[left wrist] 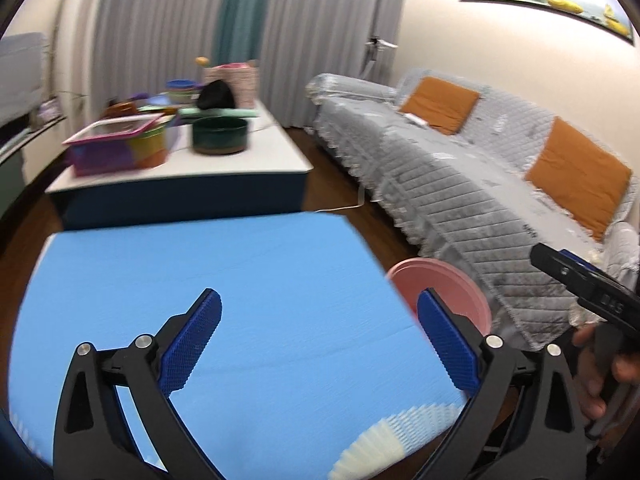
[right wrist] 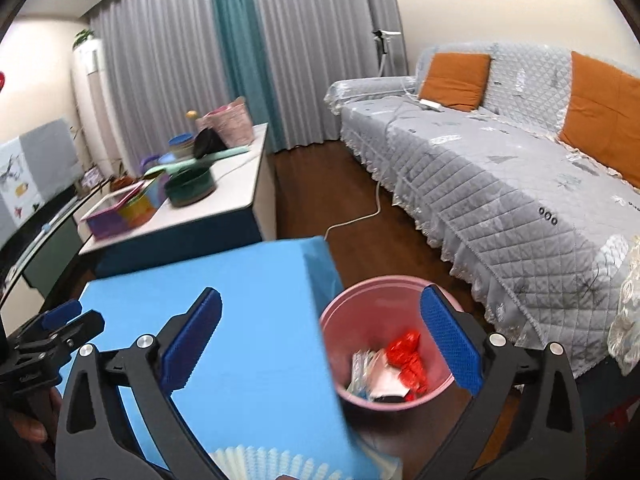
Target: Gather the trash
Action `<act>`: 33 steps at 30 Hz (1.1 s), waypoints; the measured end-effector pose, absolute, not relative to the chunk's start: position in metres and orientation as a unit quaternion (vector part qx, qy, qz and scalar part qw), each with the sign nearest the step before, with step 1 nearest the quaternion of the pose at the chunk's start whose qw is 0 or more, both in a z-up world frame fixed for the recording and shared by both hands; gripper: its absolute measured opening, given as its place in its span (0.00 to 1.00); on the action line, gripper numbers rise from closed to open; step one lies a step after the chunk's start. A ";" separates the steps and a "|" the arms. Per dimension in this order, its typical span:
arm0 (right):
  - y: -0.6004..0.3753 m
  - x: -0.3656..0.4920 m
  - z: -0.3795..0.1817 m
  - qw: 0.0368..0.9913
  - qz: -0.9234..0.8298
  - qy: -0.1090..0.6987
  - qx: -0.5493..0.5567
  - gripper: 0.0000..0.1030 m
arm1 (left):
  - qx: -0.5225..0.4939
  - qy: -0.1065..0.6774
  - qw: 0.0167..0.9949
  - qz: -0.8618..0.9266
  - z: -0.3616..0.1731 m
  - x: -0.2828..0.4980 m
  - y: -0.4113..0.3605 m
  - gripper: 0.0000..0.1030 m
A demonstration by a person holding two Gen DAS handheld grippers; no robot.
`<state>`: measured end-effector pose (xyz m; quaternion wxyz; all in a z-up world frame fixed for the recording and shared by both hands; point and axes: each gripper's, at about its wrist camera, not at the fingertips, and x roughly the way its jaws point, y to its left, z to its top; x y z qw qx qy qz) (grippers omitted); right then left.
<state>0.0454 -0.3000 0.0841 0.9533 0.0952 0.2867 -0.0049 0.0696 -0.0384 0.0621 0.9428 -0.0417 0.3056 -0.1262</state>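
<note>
**Both tools empty above the blue surface, trash seen in the pink bin**

The left tool (left wrist: pixel 318 316) is held with its blue pads spread wide and nothing between them; only the bare blue surface (left wrist: pixel 248 280) is seen below it. The right tool (right wrist: pixel 320 320) is likewise spread wide and empty, with the surface's right edge and the pink bin (right wrist: pixel 340 320) framed in its gap. Neither tool is touching anything.

Inside the bin, which stands on the floor just beside the surface's right edge, crumpled red wrappers (right wrist: pixel 408 356) and pale packets (right wrist: pixel 370 372) are seen lying together. The blue surface itself is shown bare of loose trash; only a white pleated paper piece (right wrist: pixel 256 462) is seen at its near edge, and whether it counts as trash cannot be told. The task is therefore judged nearly or wholly done, with at most that piece left.

For movement, open room is offered above the blue surface. A narrow strip of wooden floor (right wrist: pixel 384 240) is left between the bin and the quilted grey sofa (right wrist: pixel 500 184). A cluttered second surface (right wrist: pixel 224 200) is placed beyond the far edge, well apart from both tools.
</note>
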 end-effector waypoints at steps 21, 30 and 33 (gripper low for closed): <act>-0.209 -0.009 0.036 0.957 0.022 0.289 -0.009 0.95 | -0.031 0.313 0.949 -0.027 0.021 -0.015 0.001 0.92; -0.218 -0.005 0.031 0.954 0.011 0.300 0.002 0.95 | -0.036 0.321 0.946 -0.017 0.013 -0.013 0.002 0.92; -0.219 -0.004 0.030 0.953 0.010 0.302 0.004 0.95 | -0.032 0.322 0.946 -0.019 0.013 -0.013 0.000 0.92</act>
